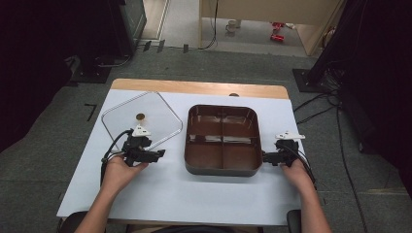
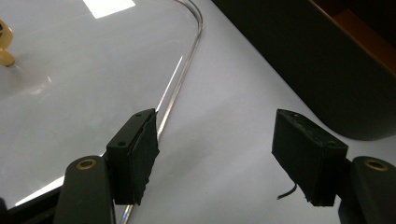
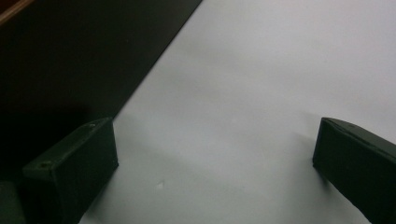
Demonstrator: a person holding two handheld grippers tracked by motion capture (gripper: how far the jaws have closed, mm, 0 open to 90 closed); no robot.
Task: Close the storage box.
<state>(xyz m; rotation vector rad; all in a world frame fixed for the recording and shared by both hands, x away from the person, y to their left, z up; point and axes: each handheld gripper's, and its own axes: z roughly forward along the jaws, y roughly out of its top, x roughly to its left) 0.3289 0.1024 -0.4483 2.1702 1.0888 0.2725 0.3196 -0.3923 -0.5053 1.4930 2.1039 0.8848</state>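
Two grippers at a table, a tray between them and a clear lid to the left

The table [image 1: 194,194], under a white sheet, bears a brown tray [image 1: 222,141] with four compartments, standing near the middle. Just left of the tray lies the lid [image 1: 141,119], flat on the sheet, transparent with rounded corners and a small gold knob [image 1: 141,116] at its centre. The left gripper [image 1: 158,154] sits at the lid's near edge; in the left gripper view its jaws stand apart, one pad [image 2: 142,154] over the lid's rim [image 2: 180,88], the other over bare sheet, nothing clamped. The right gripper [image 1: 266,158] rests at the tray's right wall, jaws released and wide, with bare sheet between them, the dark wall [image 3: 70,60] just beside one pad
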